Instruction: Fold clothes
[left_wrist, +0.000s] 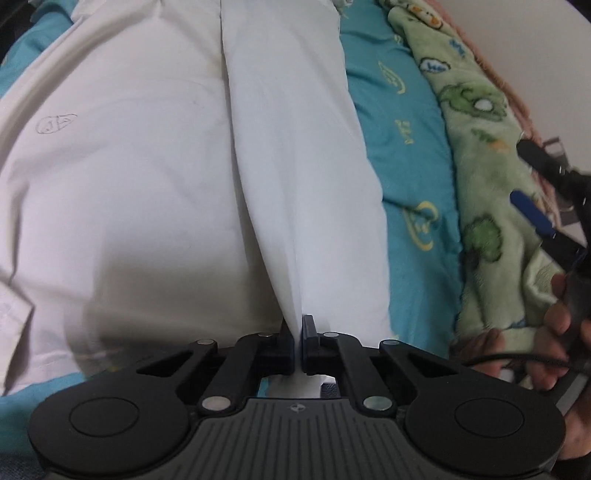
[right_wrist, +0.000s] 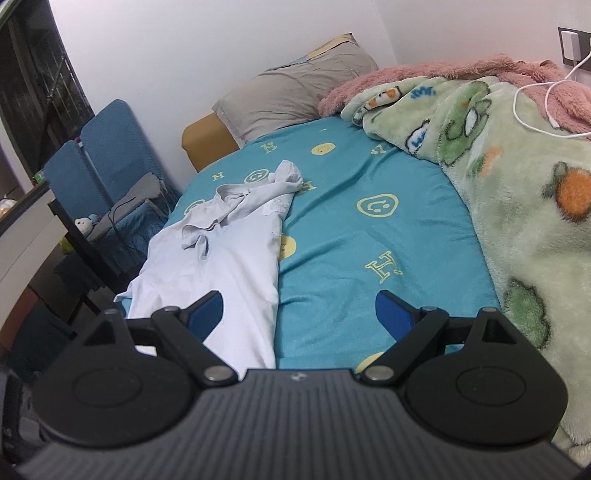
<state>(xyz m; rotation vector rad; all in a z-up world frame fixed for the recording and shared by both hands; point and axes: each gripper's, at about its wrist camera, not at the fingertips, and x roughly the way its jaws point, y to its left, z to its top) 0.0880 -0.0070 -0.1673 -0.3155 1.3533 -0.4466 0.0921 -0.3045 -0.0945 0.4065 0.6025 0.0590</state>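
Observation:
A white shirt (left_wrist: 147, 184) lies spread on the turquoise bed sheet (left_wrist: 402, 155), with a small logo on its left part. My left gripper (left_wrist: 298, 332) is shut on a fold of the shirt's right side, which rises in a taut ridge up to the jaws. In the right wrist view the same shirt (right_wrist: 229, 251) lies along the bed's left side, its collar end crumpled at the far end. My right gripper (right_wrist: 299, 310) is open and empty, held above the sheet (right_wrist: 369, 240) beside the shirt. It also shows at the right edge of the left wrist view (left_wrist: 535, 192).
A green fleece blanket (right_wrist: 517, 184) with a pink blanket (right_wrist: 443, 74) behind it is heaped along the bed's right side. A grey pillow (right_wrist: 295, 92) lies at the head. A white cable (right_wrist: 535, 110) lies on the blankets. Blue chairs (right_wrist: 103, 155) stand left of the bed.

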